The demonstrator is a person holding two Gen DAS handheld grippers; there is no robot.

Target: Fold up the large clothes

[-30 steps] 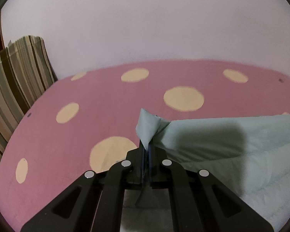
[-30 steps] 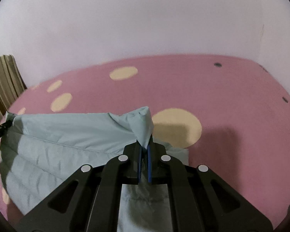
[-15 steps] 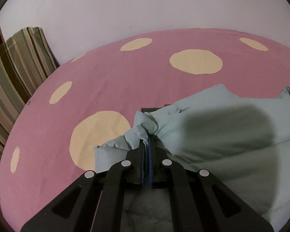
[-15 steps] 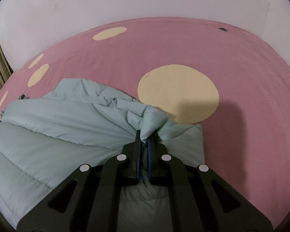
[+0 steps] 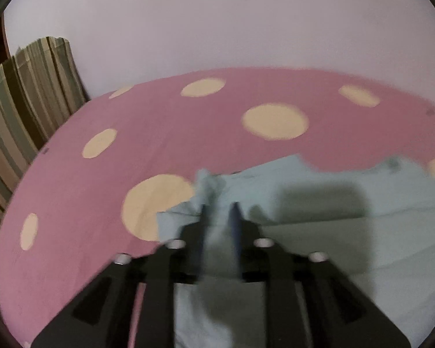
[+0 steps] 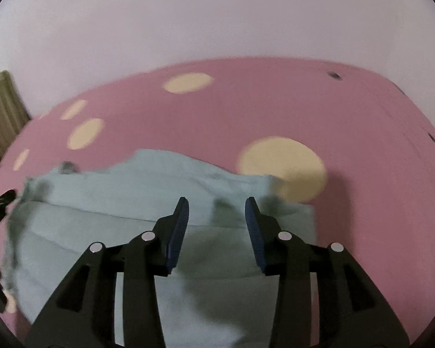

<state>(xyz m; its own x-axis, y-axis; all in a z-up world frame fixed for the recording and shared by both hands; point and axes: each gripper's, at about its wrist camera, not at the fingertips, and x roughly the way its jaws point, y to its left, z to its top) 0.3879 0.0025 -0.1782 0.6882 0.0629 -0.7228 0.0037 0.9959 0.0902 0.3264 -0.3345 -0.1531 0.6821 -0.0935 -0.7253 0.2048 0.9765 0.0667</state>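
Pink sheet with cream dots spreads ahead of both claws, striped curtain off to the left. Pale blue-green jacket lies on the sheet under and just ahead of both claws. Left claw and right claw both opening, pads apart, jacket fabric below the gap, not pinched.

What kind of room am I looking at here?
Probably a bedroom: a wide pink sheet with cream dots like a bed's, a plain wall close behind it, and a striped cushion at the side.
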